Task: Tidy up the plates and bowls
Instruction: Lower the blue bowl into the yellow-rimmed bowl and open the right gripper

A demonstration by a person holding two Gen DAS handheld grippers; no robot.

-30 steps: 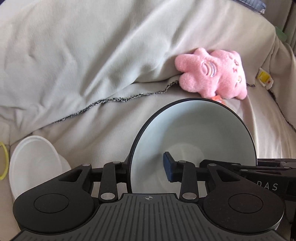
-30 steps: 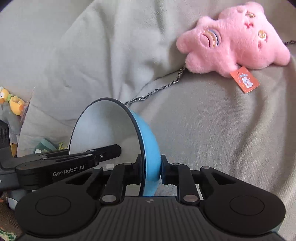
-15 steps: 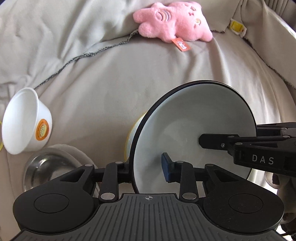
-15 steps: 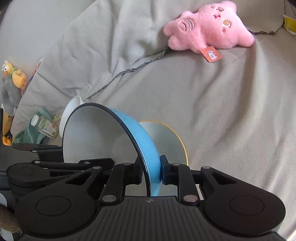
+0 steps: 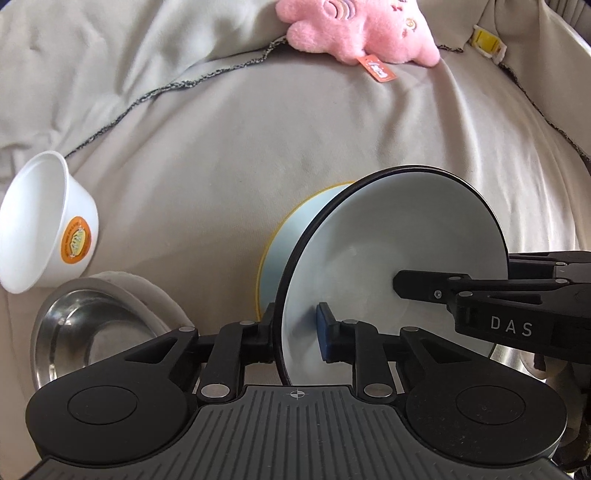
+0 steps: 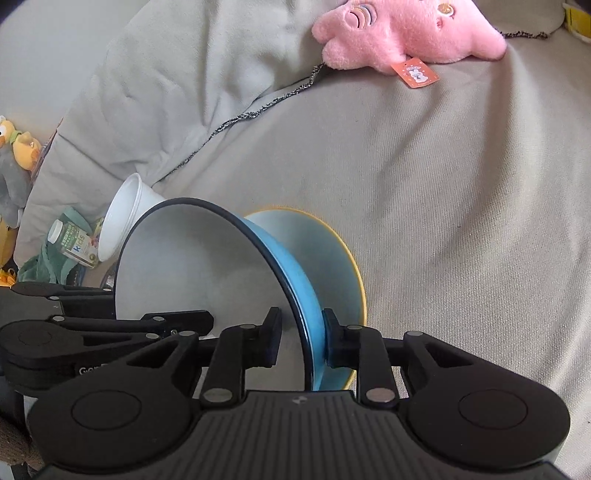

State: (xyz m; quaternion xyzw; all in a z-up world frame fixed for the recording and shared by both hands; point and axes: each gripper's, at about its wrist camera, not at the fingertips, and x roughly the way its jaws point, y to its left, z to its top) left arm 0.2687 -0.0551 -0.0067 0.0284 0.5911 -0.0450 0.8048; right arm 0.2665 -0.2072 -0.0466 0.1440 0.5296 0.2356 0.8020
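A blue bowl (image 5: 399,254) with a pale inside and dark rim is held between both grippers, lowered into a yellow-rimmed bowl (image 5: 291,240) that lies on the grey sofa cover. My left gripper (image 5: 299,332) is shut on the blue bowl's near rim. My right gripper (image 6: 301,341) straddles the opposite rim (image 6: 291,295); its jaws have opened slightly, with a gap at the left pad. The yellow-rimmed bowl (image 6: 332,254) shows behind the blue one in the right wrist view. The right gripper's fingers (image 5: 436,290) reach in from the right in the left wrist view.
A white plastic bowl (image 5: 44,221) with an orange label lies tilted at left, also in the right wrist view (image 6: 125,218). A steel bowl (image 5: 92,332) sits below it. A pink plush toy (image 5: 362,29) lies at the back. A small carton (image 6: 72,243) and toys lie far left.
Both grippers have lowered the blue bowl into the yellow-rimmed bowl. The right gripper's jaws have spread a little off the rim.
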